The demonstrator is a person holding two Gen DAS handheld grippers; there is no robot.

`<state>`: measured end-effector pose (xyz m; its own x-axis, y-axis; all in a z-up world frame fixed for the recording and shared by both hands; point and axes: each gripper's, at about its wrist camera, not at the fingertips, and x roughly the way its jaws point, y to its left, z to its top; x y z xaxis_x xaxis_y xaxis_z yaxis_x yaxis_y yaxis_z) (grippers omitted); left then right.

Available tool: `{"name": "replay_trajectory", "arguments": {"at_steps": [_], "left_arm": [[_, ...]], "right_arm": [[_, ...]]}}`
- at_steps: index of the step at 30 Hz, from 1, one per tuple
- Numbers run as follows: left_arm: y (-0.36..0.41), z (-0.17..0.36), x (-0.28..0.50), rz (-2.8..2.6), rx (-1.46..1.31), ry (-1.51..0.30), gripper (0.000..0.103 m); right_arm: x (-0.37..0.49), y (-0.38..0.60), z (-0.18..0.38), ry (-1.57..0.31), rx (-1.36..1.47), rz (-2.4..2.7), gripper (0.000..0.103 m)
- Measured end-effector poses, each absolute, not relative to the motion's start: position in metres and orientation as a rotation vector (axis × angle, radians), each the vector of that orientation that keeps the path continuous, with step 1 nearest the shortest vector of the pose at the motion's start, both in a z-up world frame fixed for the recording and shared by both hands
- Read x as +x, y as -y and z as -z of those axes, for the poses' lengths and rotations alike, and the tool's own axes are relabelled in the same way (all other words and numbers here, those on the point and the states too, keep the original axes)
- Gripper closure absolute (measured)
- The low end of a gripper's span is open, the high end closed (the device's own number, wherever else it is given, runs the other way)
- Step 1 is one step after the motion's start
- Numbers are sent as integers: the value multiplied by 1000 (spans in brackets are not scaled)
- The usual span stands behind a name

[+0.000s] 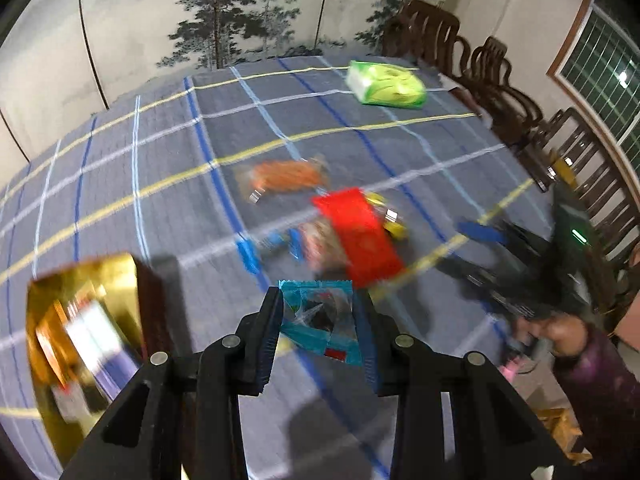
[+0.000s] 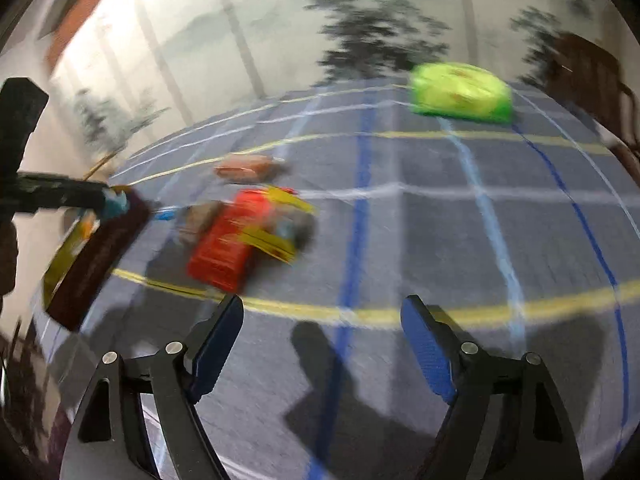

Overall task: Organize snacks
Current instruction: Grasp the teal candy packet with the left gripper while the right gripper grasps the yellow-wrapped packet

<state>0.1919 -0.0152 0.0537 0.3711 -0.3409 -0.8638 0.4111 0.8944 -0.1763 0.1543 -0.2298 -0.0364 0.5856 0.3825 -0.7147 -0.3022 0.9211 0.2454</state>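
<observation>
My left gripper [image 1: 320,308] is shut on a teal snack packet [image 1: 320,320] and holds it above the table, just right of a gold-lined box [image 1: 80,340]. Ahead lies a pile of snacks: a red packet [image 1: 358,236], an orange packet [image 1: 286,176], a yellow packet [image 1: 390,216] and a brownish one [image 1: 320,246]. My right gripper [image 2: 322,316] is open and empty above the cloth, right of the same pile: the red packet [image 2: 230,248], yellow packet [image 2: 276,236]. The box [image 2: 92,264] and the left gripper with the teal packet [image 2: 114,204] show at the left.
A green tissue pack [image 1: 386,84] lies at the far side of the checked tablecloth [image 1: 160,160]; it also shows in the right wrist view [image 2: 460,92]. Dark wooden chairs [image 1: 500,80] line the right edge. A painted screen stands behind the table.
</observation>
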Motion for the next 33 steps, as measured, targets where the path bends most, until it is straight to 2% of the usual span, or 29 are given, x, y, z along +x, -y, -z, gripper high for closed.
{"name": "replay_trajectory", "arguments": {"at_steps": [7, 12, 20, 23, 26, 28, 30, 33], "left_arm": [[16, -57, 148, 420, 55, -1059, 71], [14, -55, 139, 398, 50, -1053, 71], [10, -51, 137, 413, 18, -1065, 71], [9, -48, 133, 418, 0, -1075, 71], [8, -48, 131, 421, -4, -1072, 71], [8, -49, 130, 421, -8, -1067, 71], [8, -51, 128, 424, -8, -1064, 71], [7, -54, 123, 420, -6, -1052, 71]], "right_arm": [[200, 207, 35, -866, 127, -474, 23], [217, 186, 47, -915, 96, -488, 42], [225, 190, 49, -906, 111, -470, 43], [225, 187, 50, -909, 86, -468, 49], [225, 178, 50, -911, 26, -459, 50], [226, 176, 50, -908, 15, -458, 56], [226, 179, 50, -912, 44, -466, 77], [221, 187, 49, -913, 53, -421, 78]]}}
